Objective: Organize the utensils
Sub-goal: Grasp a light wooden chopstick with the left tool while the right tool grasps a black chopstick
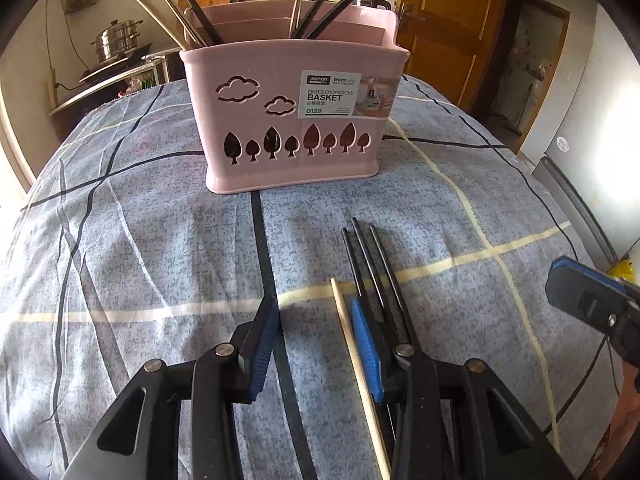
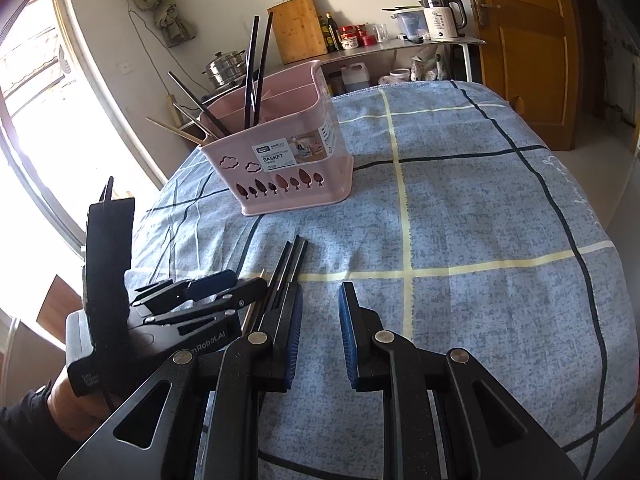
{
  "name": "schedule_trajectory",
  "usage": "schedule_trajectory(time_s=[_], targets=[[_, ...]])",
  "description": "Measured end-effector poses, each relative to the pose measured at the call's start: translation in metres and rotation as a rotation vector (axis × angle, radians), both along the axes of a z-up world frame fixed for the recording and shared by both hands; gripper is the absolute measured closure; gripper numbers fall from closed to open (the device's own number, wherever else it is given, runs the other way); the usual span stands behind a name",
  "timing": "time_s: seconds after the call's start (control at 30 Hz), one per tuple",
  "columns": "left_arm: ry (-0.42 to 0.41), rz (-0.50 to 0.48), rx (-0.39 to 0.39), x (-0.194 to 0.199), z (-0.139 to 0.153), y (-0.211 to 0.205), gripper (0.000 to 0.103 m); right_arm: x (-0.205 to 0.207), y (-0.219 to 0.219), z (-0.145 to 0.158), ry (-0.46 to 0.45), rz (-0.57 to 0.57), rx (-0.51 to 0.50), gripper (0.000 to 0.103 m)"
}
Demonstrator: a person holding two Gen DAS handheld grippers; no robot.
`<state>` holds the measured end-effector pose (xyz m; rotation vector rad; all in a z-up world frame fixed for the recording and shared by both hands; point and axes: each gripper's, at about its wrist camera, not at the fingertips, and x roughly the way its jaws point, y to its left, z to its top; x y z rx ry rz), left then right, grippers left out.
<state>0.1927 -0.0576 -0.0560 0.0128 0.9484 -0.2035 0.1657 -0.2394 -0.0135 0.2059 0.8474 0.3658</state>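
Black arms with blue pads fill the bottom of the left wrist view: the left gripper (image 1: 316,320) has its jaws apart, hanging low over the cloth-covered surface (image 1: 140,240). A pale wooden chopstick (image 1: 354,354) lies in the gap, close along the inner face of the right-hand pad; whether that pad touches it cannot be told. Three black chopsticks (image 1: 370,264) lie side by side just beyond that pad, their tips pointing toward the pink chopstick basket (image 1: 292,120). It stands upright farther back on the cloth, a printed label on its front, with black, metal and wooden chopsticks leaning out of its compartments. At the right edge the tip of the right gripper (image 1: 580,300) shows.

From the right wrist view, the right gripper (image 2: 320,324) also has its jaws apart, with only bare cloth (image 2: 480,220) between the pads. Its left-hand pad is just beside the black chopsticks (image 2: 292,260), which run away toward the basket (image 2: 292,168). To the left, the left gripper (image 2: 216,284) reaches in over the chopsticks' near ends, a hand (image 2: 68,404) gripping its handle. A kettle (image 2: 442,18) stands on the far counter.
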Motion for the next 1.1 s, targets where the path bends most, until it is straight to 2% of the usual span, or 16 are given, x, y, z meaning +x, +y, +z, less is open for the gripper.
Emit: schedule_trajectory(time_s=[0.17, 0.27, 0.3, 0.33, 0.4, 0.6, 0.83, 1.1], targets=[[-0.013, 0.01, 0.028, -0.011, 0.0, 0.004, 0.068, 0.0, 0.002, 0.0, -0.001, 0.005, -0.005, 0.084], [-0.003, 0.021, 0.007, -0.011, 0.001, 0.014, 0.078, 0.003, 0.005, -0.002, 0.005, 0.01, -0.008, 0.084], [-0.001, 0.029, 0.008, -0.01, 0.002, 0.018, 0.089, 0.004, 0.006, -0.002, 0.007, 0.013, -0.011, 0.084], [0.002, 0.038, 0.016, -0.008, 0.001, 0.022, 0.095, 0.006, 0.009, -0.004, 0.01, 0.018, -0.014, 0.084], [0.009, 0.046, 0.001, -0.005, 0.001, 0.031, 0.097, 0.012, 0.014, -0.008, 0.02, 0.029, -0.021, 0.084], [0.027, 0.065, -0.043, 0.005, 0.002, 0.058, 0.097, 0.039, 0.039, -0.027, 0.067, 0.074, -0.051, 0.084], [0.031, 0.118, -0.054, 0.013, 0.002, 0.081, 0.097, 0.064, 0.063, -0.049, 0.137, 0.095, -0.121, 0.084], [0.046, 0.148, -0.089, 0.017, 0.002, 0.095, 0.097, 0.069, 0.055, -0.048, 0.151, 0.067, -0.134, 0.091]])
